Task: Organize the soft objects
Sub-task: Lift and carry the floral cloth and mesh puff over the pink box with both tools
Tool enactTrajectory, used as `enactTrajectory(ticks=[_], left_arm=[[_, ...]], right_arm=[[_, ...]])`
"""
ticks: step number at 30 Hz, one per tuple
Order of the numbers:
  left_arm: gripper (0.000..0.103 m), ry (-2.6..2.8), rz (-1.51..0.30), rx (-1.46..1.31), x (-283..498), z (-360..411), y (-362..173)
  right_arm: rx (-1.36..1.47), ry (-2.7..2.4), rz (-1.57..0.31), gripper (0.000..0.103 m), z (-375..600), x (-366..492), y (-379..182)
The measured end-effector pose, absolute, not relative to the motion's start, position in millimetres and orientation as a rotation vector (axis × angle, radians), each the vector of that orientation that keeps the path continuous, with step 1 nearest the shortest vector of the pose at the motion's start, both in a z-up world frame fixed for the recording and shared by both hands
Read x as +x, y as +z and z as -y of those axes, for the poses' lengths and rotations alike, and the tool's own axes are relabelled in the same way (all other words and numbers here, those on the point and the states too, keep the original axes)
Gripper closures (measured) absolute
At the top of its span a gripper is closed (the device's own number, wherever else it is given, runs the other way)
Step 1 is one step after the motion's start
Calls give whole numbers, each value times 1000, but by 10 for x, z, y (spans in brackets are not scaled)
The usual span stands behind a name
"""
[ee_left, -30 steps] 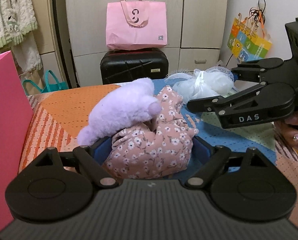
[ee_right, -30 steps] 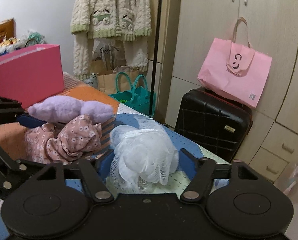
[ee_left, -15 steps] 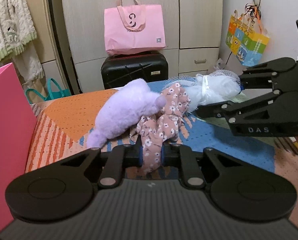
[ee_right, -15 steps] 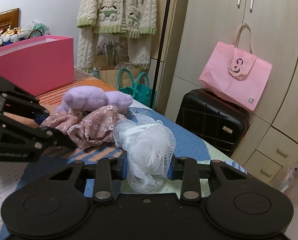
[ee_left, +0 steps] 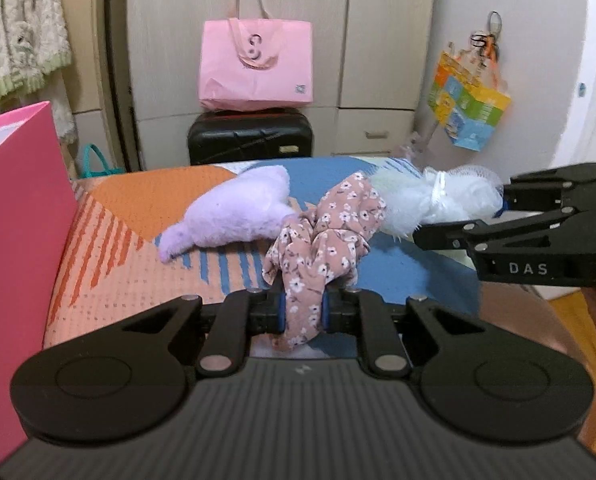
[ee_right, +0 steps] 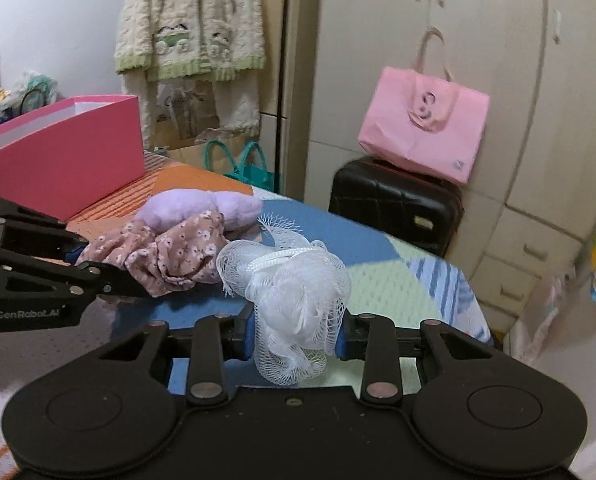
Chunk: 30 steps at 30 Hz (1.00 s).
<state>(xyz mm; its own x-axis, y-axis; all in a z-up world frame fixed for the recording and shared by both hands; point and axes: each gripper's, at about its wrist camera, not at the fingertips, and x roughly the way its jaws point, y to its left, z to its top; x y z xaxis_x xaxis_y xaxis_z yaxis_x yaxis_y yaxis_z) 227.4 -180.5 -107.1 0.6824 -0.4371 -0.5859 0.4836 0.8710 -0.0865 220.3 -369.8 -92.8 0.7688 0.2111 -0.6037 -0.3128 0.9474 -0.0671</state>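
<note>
My left gripper (ee_left: pixel 302 312) is shut on a pink floral scrunchie (ee_left: pixel 322 240) and holds it lifted above the bed; the scrunchie also shows in the right wrist view (ee_right: pixel 169 256). My right gripper (ee_right: pixel 295 336) is shut on a white mesh bath pouf (ee_right: pixel 293 300), lifted; the pouf also shows in the left wrist view (ee_left: pixel 434 200). A purple plush toy (ee_left: pixel 233 214) lies on the patterned bedspread (ee_left: pixel 145 208) behind the scrunchie. It also shows in the right wrist view (ee_right: pixel 193 208).
A pink open box (ee_left: pixel 13 240) stands at the left on the bed, also seen in the right wrist view (ee_right: pixel 61 152). A black suitcase (ee_left: pixel 249 138) with a pink tote bag (ee_left: pixel 255 64) stands beyond the bed by the wardrobe. A colourful bag (ee_left: pixel 468 112) hangs on the right.
Both grippers closed on their objects, the left on the scrunchie and the right on the pouf, and lifted them. The plush toy slid off the scrunchie onto the bedspread.
</note>
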Motion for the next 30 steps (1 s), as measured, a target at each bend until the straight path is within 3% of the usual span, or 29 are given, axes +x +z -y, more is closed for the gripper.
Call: enactTrajectory(ticks=[30], left_arm=[[89,-687,-902,48,1407,1025,-855]], right_arm=[[-81,322,-764,64,3155,967,-622]])
